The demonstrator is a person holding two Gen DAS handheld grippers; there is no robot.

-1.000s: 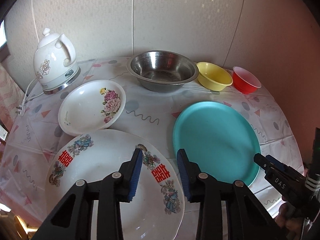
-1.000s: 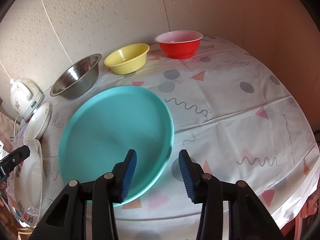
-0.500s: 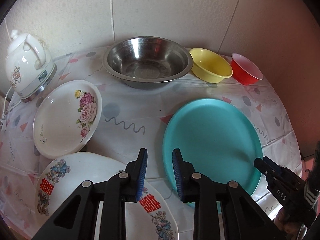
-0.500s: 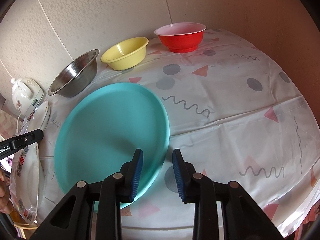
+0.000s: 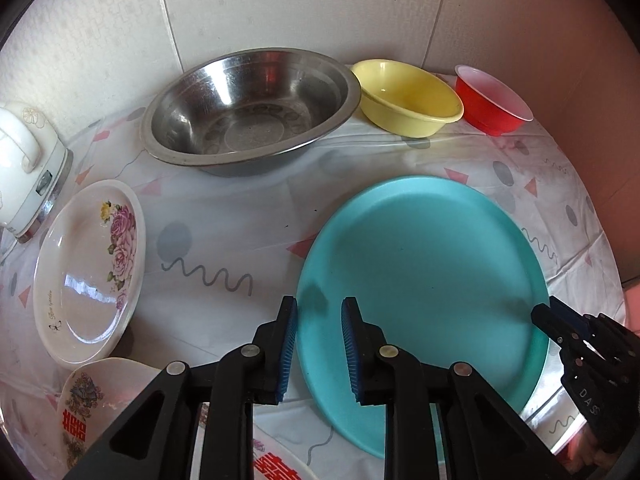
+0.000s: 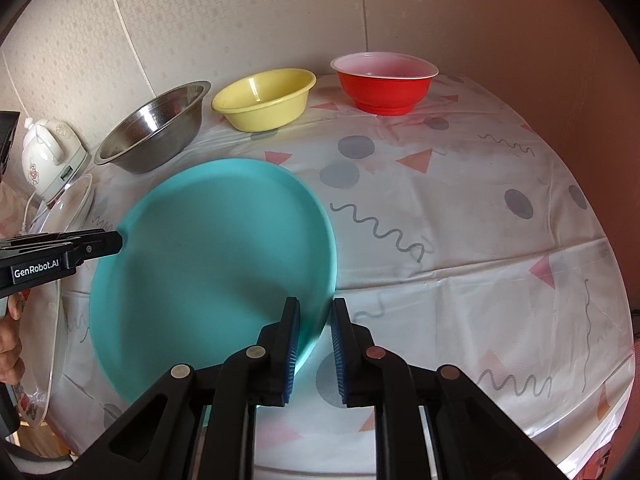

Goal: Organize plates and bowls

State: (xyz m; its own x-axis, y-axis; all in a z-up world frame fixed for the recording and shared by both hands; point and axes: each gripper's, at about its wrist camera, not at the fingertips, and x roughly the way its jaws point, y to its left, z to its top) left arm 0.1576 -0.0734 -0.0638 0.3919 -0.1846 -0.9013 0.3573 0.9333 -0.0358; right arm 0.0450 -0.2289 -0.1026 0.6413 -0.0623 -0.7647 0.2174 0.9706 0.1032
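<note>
Bench (image 6: pixel 460 208) cloth is slick. Right tongs (image 6: pixel 315 344), just narrowed astride the teal plate (image 6: pixel 208 248) rim, may slip; left tongs (image 5: pixel 319 350), also narrowing, hold nothing.

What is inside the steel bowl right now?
Nothing: the steel bowl looks empty, its dimpled base bare apart from reflections. The strip of floor below its near rim is hidden in both views.

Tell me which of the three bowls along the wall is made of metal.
The steel bowl, largest and leftmost; the yellow bowl and red bowl look plastic.
</note>
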